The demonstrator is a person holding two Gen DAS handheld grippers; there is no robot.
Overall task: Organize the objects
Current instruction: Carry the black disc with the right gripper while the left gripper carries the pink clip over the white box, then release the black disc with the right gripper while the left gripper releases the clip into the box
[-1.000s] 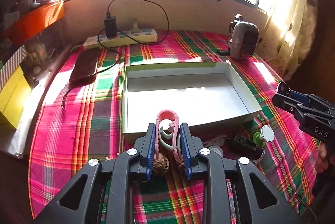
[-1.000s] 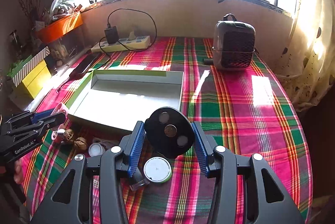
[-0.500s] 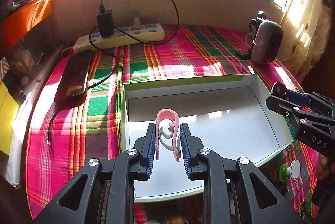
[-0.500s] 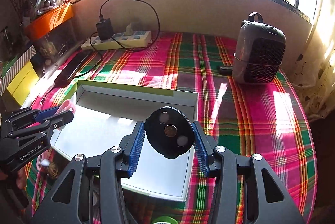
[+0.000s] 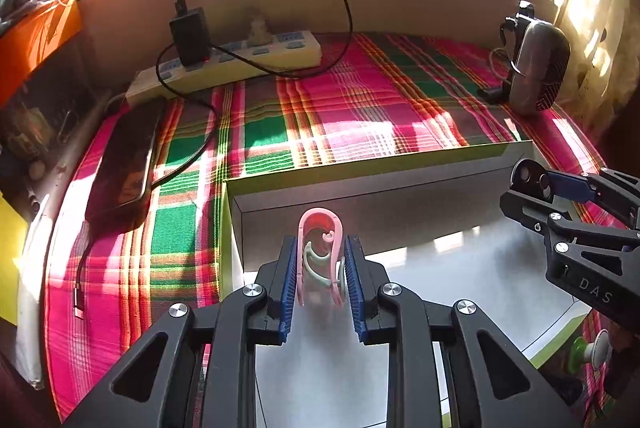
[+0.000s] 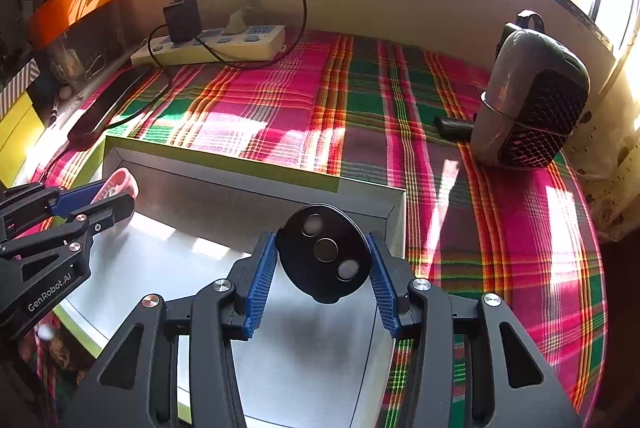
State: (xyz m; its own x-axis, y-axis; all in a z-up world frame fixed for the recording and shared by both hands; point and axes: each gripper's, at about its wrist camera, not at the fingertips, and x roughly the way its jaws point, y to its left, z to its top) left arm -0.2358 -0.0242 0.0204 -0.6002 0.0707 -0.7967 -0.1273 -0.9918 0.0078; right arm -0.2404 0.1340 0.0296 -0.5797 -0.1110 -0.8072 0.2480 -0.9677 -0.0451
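— Clamped between the blue pads of the left gripper (image 5: 320, 270), what is seen?
— A pink clip (image 5: 320, 248), with a pale green curved piece inside it, is gripped upright over the white floor of the box (image 5: 400, 187), near the far left corner. Its lower end is hidden by the pads, so contact with the floor cannot be judged.
— And what is held on the other side?
— A black disc (image 6: 325, 254) with three round marks is pinched at its edges by the right gripper (image 6: 325, 268), above the right half of the box. Its back face is not shown.
— What is cut off or unclear nearby?
— A green and white knob (image 5: 592, 348) is glimpsed past the near right rim of the box, partly covered by the right gripper. Brown lumps (image 6: 60, 348) by the near left rim are too dark to be identified.
— Further out?
— On the plaid cloth (image 5: 360, 107), a phone (image 5: 124, 159) is laid left of the box, a power strip (image 5: 240, 59) with a black charger is set along the wall, and a small heater (image 6: 532, 99) is stood at the right.
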